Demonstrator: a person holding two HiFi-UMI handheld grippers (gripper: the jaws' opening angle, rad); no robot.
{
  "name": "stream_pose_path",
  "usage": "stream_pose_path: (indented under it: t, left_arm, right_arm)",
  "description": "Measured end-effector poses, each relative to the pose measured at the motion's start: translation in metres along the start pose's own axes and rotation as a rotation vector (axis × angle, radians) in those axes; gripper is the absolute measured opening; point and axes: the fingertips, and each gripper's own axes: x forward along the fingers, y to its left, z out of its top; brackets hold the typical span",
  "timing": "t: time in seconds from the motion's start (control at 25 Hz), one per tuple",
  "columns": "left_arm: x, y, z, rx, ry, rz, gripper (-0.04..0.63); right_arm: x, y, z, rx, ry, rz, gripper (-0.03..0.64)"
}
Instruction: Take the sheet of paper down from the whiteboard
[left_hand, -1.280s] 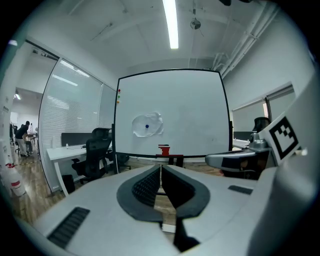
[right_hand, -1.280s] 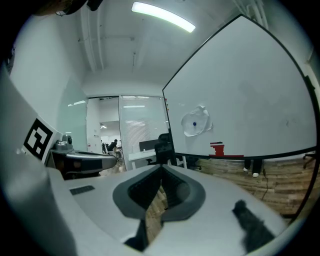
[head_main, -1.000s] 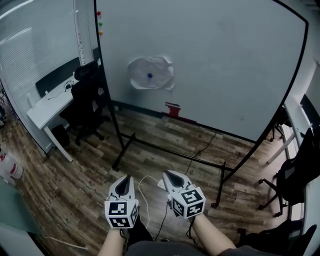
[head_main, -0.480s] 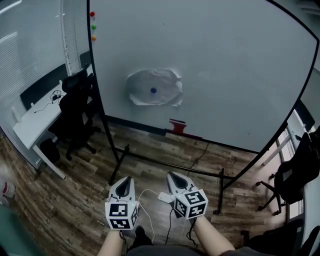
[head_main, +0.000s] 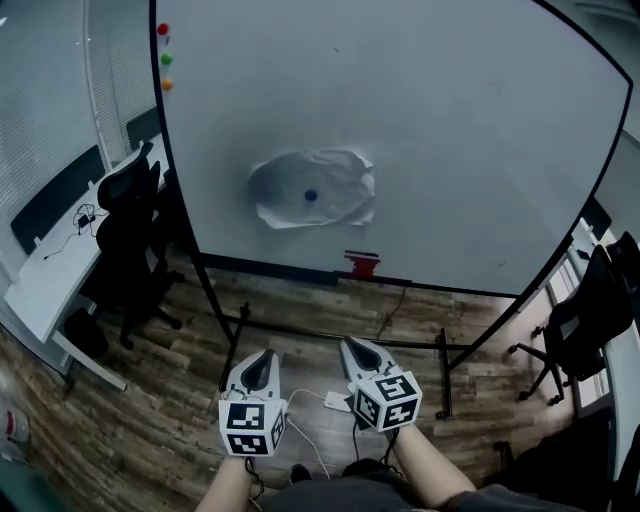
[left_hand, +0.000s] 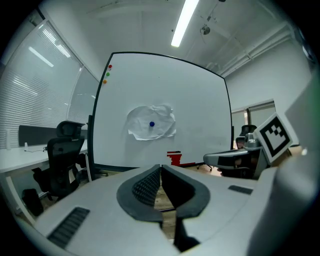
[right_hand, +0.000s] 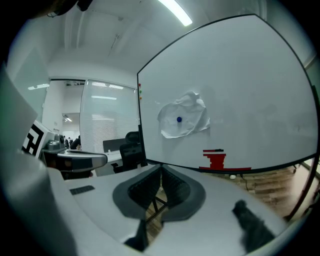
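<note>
Since one second ago, the whiteboard (head_main: 450, 150) fills more of your head view, and the desk (head_main: 45, 290) has slid toward the left edge. The sheet of paper (head_main: 312, 188) hangs on the board's lower left part, well apart from both grippers and ahead of and above them.

The left gripper (head_main: 262, 354) has its jaws pressed together with nothing between them. The right gripper (head_main: 352, 344) is likewise closed and empty. Both are held low and side by side, and both point toward the board.

Note the board's black frame. Its floor bar (head_main: 340, 335) crosses the wooden floor between you and the board. An office chair (head_main: 125, 230) stands left of the frame, and another chair (head_main: 585, 320) stands at the right. A white cable (head_main: 300, 395) lies on the floor near your feet.

The sheet is white and crumpled, with wrinkled, curling edges. A red eraser (head_main: 362, 264) sits on the lower rail just below it. One blue magnet (head_main: 310, 196) pins the sheet at its middle.
</note>
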Motion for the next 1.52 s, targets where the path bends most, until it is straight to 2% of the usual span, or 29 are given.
stream_pose_path:
  t: [0.16, 0.48, 0.84, 1.04, 1.24, 1.52]
  left_arm:
    - [0.015, 0.006, 0.001, -0.004, 0.005, -0.036, 0.023]
    - [0.059, 0.019, 0.015, 0.003, -0.001, -0.042, 0.023]
    - [0.135, 0.022, 0.044, 0.035, -0.005, -0.055, 0.023]
    - [0.176, 0.016, 0.062, 0.081, -0.02, -0.05, 0.023]
    - [0.208, 0.012, 0.074, 0.082, -0.029, -0.034, 0.023]
    - [0.229, 0.012, 0.089, 0.095, -0.063, 0.0, 0.023]
  right_arm:
    - [0.01, 0.0, -0.004, -0.002, 0.029, -0.023, 0.023]
    - [0.037, -0.044, 0.004, 0.051, -0.001, -0.088, 0.024]
    - [0.081, -0.12, 0.028, 0.087, -0.033, -0.146, 0.024]
    - [0.102, -0.16, 0.055, 0.075, -0.068, -0.168, 0.025]
    - [0.127, -0.184, 0.073, 0.042, -0.055, -0.15, 0.025]
    - [0.145, -0.195, 0.098, -0.009, -0.095, -0.095, 0.026]
